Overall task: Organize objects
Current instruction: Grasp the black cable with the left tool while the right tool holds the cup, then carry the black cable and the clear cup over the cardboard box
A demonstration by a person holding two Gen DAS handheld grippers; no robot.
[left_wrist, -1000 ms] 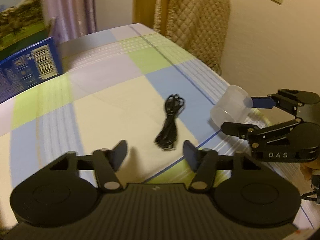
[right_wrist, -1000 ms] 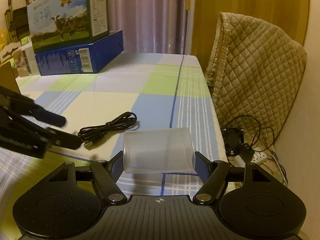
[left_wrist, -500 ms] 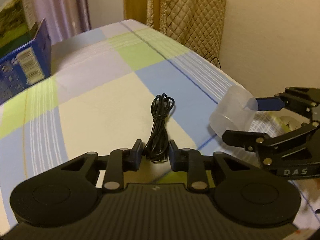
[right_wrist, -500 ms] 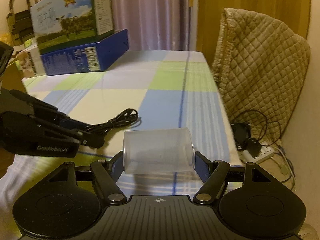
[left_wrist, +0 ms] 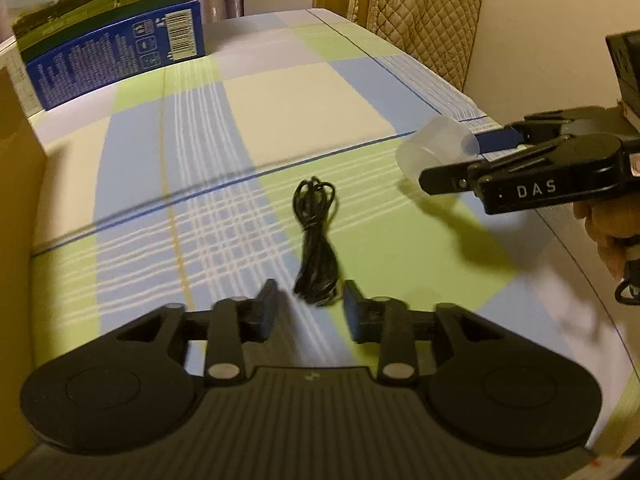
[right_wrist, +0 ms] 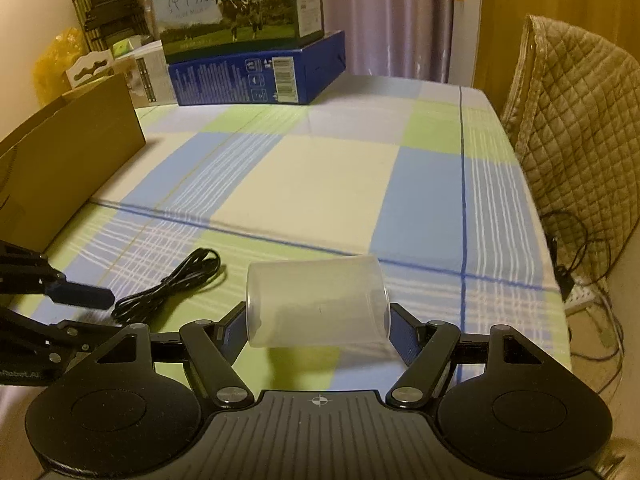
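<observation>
We see the table (right_wrist: 320, 184) first, covered in a checked cloth of blue, green and cream. On its far left sits a brown cardboard box (right_wrist: 68, 160), and at the back a milk carton box (right_wrist: 236, 4) printed with cows rests on a flat blue box (right_wrist: 256, 76). A chair draped in a quilted beige cover (right_wrist: 572, 120) stands just beside the table's right edge.

Our right tool (right_wrist: 318, 322) pinches a translucent plastic cup (right_wrist: 318, 300) — the cup lies on its side between the fingers, one finger against its rim end and the other against its base, and it hangs above the cloth with a shadow beneath it. It looks frosted and cylindrical, slightly wider at one end. In the left wrist view the same cup (left_wrist: 438, 148) shows near the table's right edge, well apart from the left tool.

Our left tool (left_wrist: 306, 308) is spread partway, its fingers set either side of the near end of a bundled black cable (left_wrist: 316, 240) — whether they touch it we cannot tell, as this part is blurred. The cable lies flat on the green and blue checks, coiled into a narrow loop, with its rounded end pointing away from us.
</observation>
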